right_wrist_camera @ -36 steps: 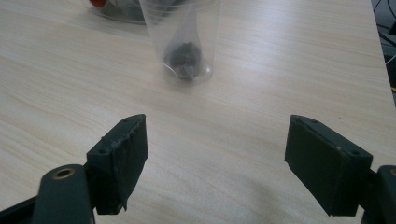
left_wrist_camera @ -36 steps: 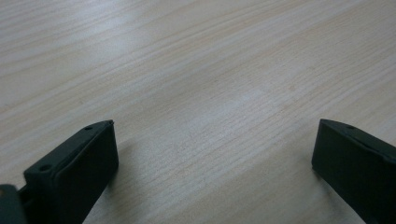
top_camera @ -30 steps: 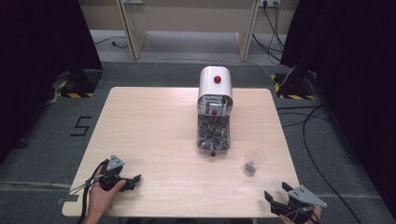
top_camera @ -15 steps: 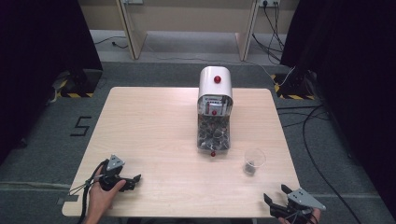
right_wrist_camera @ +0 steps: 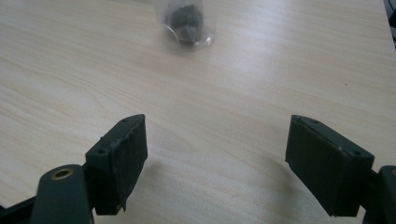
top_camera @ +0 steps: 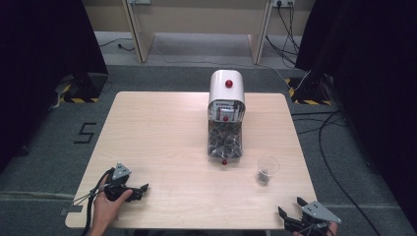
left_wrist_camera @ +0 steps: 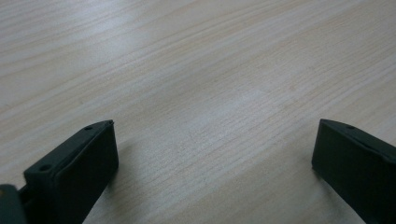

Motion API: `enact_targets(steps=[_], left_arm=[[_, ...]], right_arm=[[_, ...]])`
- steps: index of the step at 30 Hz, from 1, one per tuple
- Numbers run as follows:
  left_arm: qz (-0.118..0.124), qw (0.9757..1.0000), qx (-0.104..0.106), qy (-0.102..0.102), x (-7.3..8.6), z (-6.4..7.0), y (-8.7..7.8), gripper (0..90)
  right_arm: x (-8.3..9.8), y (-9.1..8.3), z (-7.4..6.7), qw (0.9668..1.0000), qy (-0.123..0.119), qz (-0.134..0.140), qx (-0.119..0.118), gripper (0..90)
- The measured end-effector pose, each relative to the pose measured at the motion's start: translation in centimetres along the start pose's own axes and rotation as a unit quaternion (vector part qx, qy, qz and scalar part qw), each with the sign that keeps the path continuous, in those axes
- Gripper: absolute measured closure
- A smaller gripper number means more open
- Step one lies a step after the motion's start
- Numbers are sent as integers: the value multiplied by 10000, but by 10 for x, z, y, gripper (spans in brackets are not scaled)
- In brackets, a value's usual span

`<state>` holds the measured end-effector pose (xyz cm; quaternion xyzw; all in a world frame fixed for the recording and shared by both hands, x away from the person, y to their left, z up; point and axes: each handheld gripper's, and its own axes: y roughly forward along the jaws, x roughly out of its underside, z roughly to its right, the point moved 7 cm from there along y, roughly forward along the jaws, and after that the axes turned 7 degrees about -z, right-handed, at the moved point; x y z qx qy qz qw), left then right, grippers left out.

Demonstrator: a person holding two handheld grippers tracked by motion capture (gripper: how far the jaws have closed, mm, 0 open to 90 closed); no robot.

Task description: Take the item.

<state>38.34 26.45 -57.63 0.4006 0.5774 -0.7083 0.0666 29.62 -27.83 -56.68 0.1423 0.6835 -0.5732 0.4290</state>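
Observation:
A white-topped dispenser [top_camera: 226, 118] with a clear bin of dark pieces stands at the table's middle right. To its front right stands a clear plastic cup [top_camera: 267, 170] with a few dark pieces in the bottom; it is also at the top of the right gripper view, cup [right_wrist_camera: 187, 23]. My left gripper [top_camera: 142, 189] rests open on the table at the front left, held by a hand, its jaws [left_wrist_camera: 210, 158] wide apart over bare wood. My right gripper [top_camera: 291, 210] is open at the front right edge, well short of the cup, nothing between its jaws [right_wrist_camera: 215, 158].
The light wooden table [top_camera: 162, 137] stands on grey carpet. Cables [top_camera: 324, 128] run across the floor on the right, and dark curtains hang on both sides. Two wooden legs of a further desk stand at the back.
My right gripper has drawn back a little toward the table's front edge. The left gripper, the cup and the dispenser have not moved.

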Motion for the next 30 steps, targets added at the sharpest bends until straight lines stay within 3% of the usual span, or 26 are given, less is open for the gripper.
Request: enact_targets(steps=[11, 30], left_arm=[[-4, 10000, -2, 6, 0, 0, 0, 0], [-1, 10000, 0, 1, 0, 0, 0, 0]], right_arm=[[6, 3, -1, 9999, 101, -76, -77, 193], [6, 4, -1, 10000, 29, -5, -81, 172]])
